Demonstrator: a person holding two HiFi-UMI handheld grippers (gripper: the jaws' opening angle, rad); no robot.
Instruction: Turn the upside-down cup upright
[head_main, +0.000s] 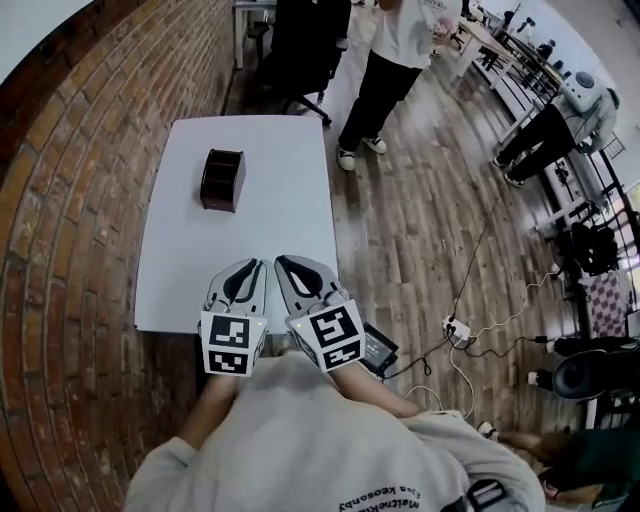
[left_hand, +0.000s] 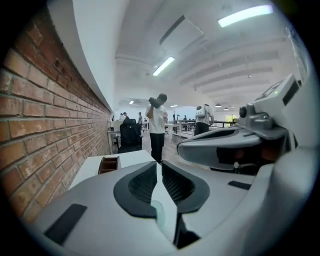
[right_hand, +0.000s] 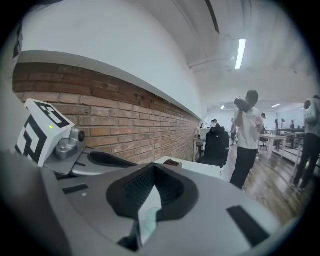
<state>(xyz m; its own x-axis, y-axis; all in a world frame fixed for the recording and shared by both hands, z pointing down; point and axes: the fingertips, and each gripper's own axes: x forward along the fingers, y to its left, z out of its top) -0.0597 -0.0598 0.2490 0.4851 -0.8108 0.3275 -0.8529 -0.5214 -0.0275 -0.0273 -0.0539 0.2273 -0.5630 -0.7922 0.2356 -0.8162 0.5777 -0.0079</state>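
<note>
With my left hand-held gripper (head_main: 256, 266) and right hand-held gripper (head_main: 282, 263) both closed and empty at the desk's (head_main: 290, 210) near edge, the cup (head_main: 222, 179) stands well ahead, nearer the left.

The only lettering I find is a line of small light print (head_main: 385, 498) on my grey sweatshirt (head_main: 300, 440), at the bottom edge of the head view. It stands upside down and is too small to read with certainty. The left marker cube (head_main: 232, 345) and the right marker cube (head_main: 335, 338) carry only black-and-white square patterns.
</note>
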